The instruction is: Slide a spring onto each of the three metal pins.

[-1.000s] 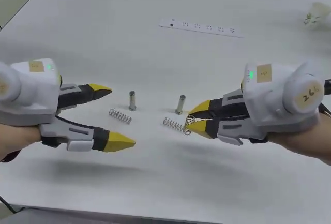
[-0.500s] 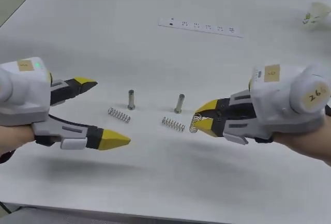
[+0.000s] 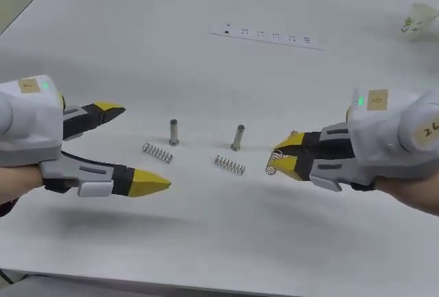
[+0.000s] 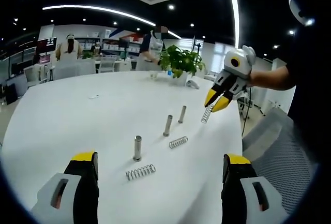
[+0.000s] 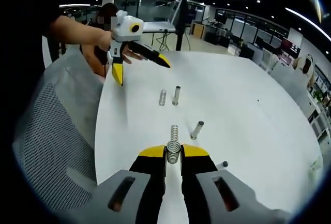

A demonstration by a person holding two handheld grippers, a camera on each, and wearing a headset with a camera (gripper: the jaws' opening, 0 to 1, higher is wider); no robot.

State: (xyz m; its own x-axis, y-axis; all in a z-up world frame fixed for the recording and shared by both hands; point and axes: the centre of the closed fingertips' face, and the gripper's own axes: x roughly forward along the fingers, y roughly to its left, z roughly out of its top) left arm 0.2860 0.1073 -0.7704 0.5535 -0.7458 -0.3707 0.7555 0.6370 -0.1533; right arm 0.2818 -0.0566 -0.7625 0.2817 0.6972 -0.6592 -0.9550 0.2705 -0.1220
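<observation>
spring pinched between right gripper jaws, left gripper jaws apart

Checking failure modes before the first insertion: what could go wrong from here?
1. The spring is pinched by one end in the right gripper and hangs loose; it may swing off line or slip.
2. The nearest pin stands free close beside that gripper's tips; a sideways nudge could topple it.
3. The left gripper is open, steadying nothing.
</observation>
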